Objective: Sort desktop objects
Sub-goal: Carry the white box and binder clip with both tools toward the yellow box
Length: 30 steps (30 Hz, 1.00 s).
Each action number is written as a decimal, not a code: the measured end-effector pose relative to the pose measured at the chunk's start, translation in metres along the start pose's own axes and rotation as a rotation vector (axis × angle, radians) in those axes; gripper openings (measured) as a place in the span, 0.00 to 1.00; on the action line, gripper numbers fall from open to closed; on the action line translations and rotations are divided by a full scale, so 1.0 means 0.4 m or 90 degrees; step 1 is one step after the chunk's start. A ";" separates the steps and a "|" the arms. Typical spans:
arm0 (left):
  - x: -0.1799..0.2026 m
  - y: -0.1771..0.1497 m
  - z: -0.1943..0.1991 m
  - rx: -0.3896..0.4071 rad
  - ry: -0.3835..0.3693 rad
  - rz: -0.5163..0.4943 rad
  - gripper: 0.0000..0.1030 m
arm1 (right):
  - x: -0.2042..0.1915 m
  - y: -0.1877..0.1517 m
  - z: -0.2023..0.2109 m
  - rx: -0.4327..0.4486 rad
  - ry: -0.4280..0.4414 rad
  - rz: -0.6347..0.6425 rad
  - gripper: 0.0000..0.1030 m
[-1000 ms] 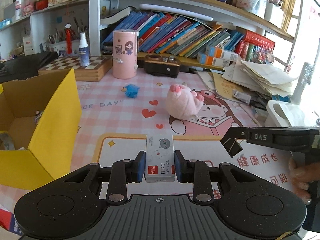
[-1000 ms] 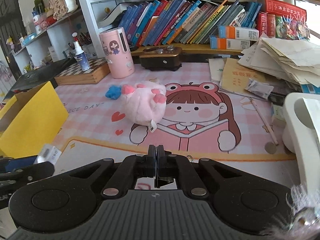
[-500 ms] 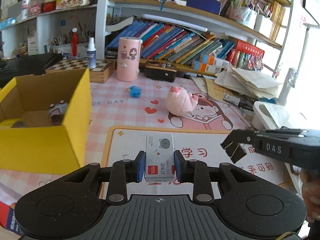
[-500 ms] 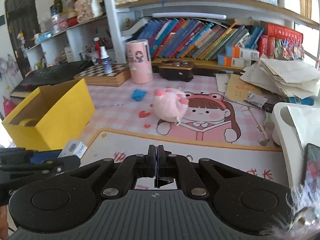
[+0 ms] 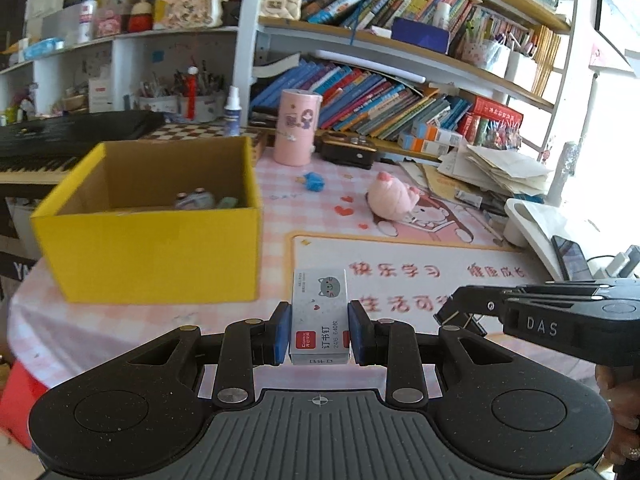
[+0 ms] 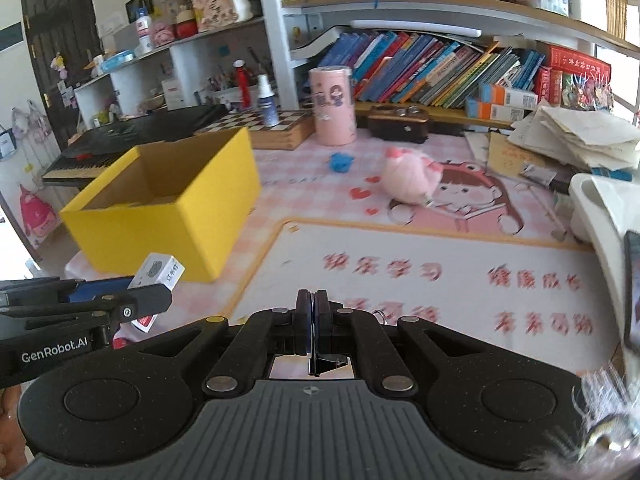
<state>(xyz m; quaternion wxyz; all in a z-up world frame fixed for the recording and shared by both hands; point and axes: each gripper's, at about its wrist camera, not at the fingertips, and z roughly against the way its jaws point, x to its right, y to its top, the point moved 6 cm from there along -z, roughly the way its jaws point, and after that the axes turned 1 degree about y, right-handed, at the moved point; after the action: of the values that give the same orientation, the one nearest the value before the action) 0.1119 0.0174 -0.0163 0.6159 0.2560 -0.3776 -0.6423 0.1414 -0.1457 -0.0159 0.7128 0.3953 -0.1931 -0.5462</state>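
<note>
Left gripper (image 5: 319,334) clamped on a small white staple box (image 5: 319,316), blue pads (image 5: 283,332) pressing both sides, held above the desk mat (image 5: 400,256) just right of the yellow cardboard box (image 5: 160,256) (small items lie inside it). Right gripper (image 6: 311,322) closed tight on a black binder clip (image 5: 460,318), beside the left. Farther back: pink plush pig (image 5: 390,198), small blue toy (image 5: 313,182), pink cylinder (image 5: 296,128).
</note>
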 end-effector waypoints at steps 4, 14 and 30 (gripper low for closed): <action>-0.059 -0.042 0.063 0.002 0.002 0.005 0.28 | -0.091 -0.045 0.030 -0.003 0.007 0.004 0.02; -0.185 -0.112 0.170 -0.001 0.020 0.031 0.28 | -0.267 -0.118 0.073 -0.004 0.034 0.013 0.02; -0.242 -0.132 0.245 0.023 0.034 0.035 0.28 | -0.382 -0.152 0.086 -0.028 0.091 0.025 0.02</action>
<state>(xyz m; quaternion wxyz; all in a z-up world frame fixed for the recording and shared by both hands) 0.0134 0.1271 -0.0145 0.6387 0.2736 -0.3795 -0.6109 0.0288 -0.0209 -0.0182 0.7435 0.4139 -0.1375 -0.5069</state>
